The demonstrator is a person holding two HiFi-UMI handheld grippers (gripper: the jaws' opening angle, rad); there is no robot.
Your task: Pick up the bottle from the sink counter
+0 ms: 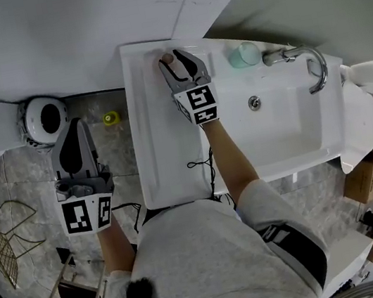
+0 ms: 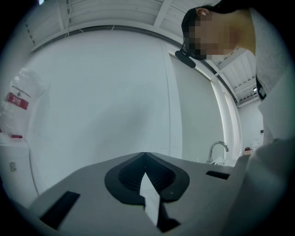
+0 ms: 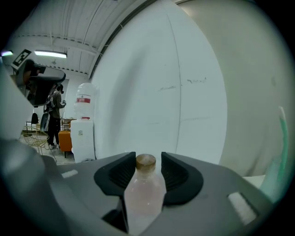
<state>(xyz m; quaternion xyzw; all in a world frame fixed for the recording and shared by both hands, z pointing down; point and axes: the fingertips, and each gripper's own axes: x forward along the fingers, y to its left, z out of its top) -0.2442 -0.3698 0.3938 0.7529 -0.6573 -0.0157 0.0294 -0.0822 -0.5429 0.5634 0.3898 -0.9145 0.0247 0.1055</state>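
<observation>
A small clear bottle (image 3: 144, 193) with a brownish cap stands between the jaws of my right gripper (image 3: 146, 162); slim gaps show on both sides of the cap, so the jaws are open around it. In the head view the right gripper (image 1: 182, 58) reaches to the far left corner of the white sink counter (image 1: 163, 156), where the bottle's cap (image 1: 166, 60) peeks out beside its left finger. My left gripper (image 1: 76, 125) hangs over the floor left of the counter, shut and holding nothing. In its own view the left gripper (image 2: 145, 156) points at a white wall.
The sink basin (image 1: 290, 126) with a chrome faucet (image 1: 309, 64) lies right of the gripper, and a pale green cup (image 1: 244, 54) stands on its back rim. On the floor to the left are a white round unit (image 1: 45, 119), a yellow object (image 1: 111, 117) and a gold wire rack (image 1: 3, 241).
</observation>
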